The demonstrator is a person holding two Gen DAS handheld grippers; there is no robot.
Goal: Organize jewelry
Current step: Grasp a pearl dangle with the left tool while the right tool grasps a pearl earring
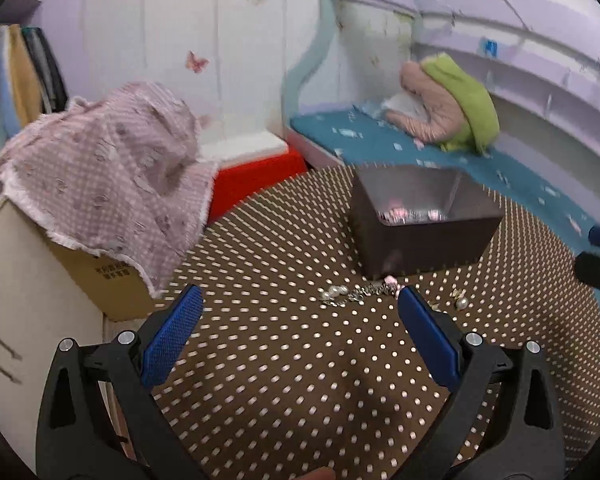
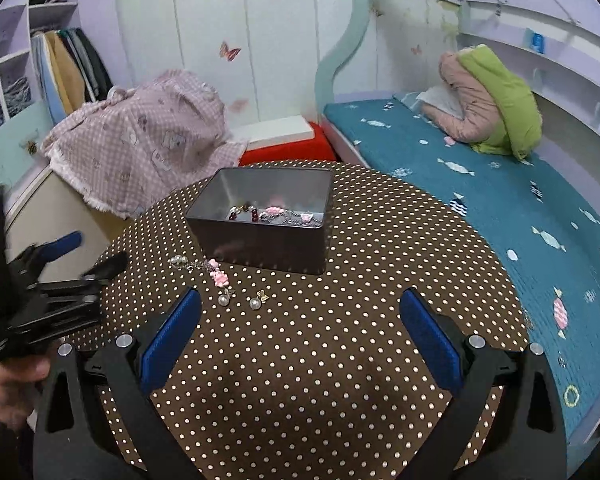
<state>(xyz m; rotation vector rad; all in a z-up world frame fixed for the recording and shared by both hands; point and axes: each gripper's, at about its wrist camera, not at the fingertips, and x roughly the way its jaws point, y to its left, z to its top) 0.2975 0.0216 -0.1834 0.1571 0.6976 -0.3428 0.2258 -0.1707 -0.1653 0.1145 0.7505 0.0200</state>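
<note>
Both hand-held grippers, left (image 1: 300, 312) and right (image 2: 300, 312), hover empty with fingers apart, ready to pick. Loose jewelry (image 2: 220, 278) lies on the counter (image 2: 320, 360) at the tin's (image 2: 260, 248) seven o'clock, awaiting transfer inside.

In the left wrist view the right gripper (image 1: 598, 256) is cut by the picture's edge to the right of the jaws, and the small jewelry pieces (image 1: 356, 294) ahead between them are too blurred to tell apart.
</note>
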